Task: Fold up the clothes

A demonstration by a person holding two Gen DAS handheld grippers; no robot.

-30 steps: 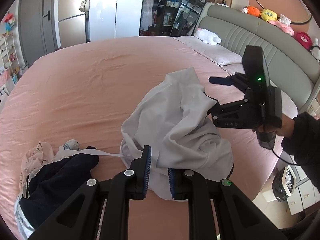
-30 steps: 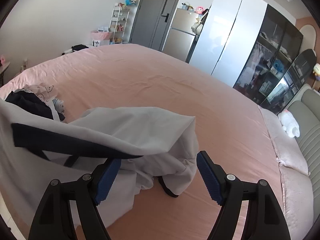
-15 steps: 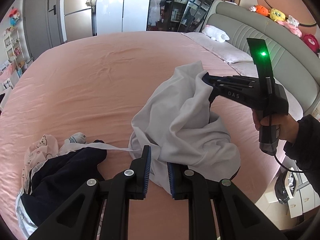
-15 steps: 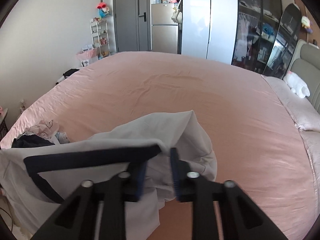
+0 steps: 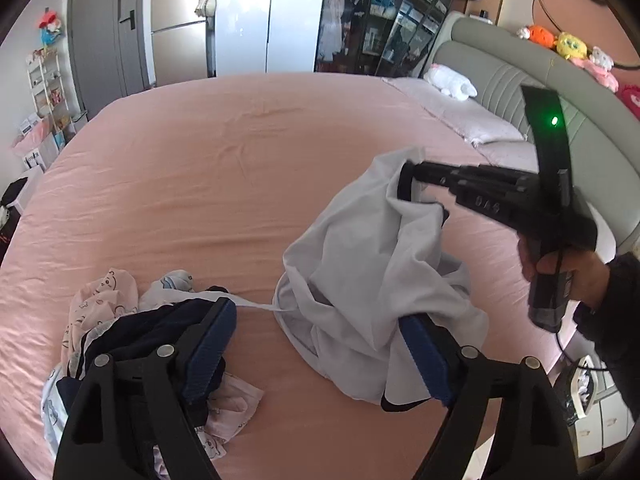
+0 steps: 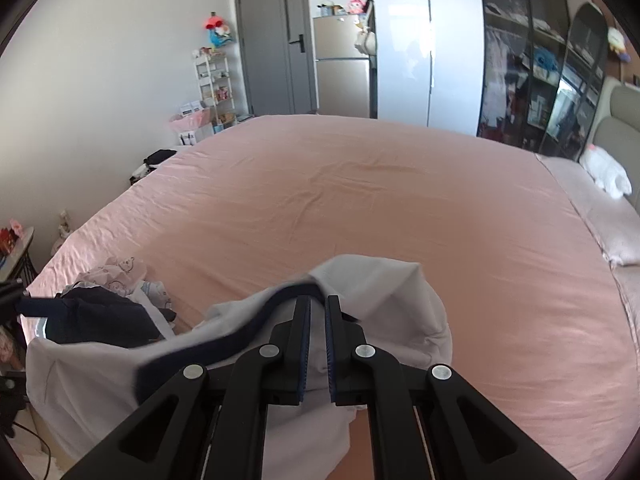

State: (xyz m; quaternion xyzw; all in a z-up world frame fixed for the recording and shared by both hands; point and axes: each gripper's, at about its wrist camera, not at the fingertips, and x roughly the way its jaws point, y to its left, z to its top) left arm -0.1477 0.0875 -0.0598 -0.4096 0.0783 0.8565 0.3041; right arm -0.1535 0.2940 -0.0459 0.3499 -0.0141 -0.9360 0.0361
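A pale grey garment [image 5: 360,272] with a navy band [image 6: 248,332] hangs crumpled above the pink bed [image 5: 224,184]. My right gripper [image 6: 318,306] is shut on its upper edge beside the band; in the left wrist view the right gripper [image 5: 406,184] holds the cloth up from the right. My left gripper [image 5: 316,314] is low at the front and its jaws are opening. The garment's lower folds lie between them, brushing the right finger [image 5: 424,356], and the pads do not press on the cloth.
A pile of clothes [image 5: 120,320], navy and pink-printed, lies at the bed's near left. A pillow [image 5: 480,124], a white plush [image 5: 450,82] and the grey headboard [image 5: 504,92] are at the right. A hand [image 5: 560,268] holds the right gripper. Wardrobes and a shelf stand behind.
My left gripper has sprung open and let go of the garment's lower edge. My right gripper went from open to shut on the upper edge and rose a little.
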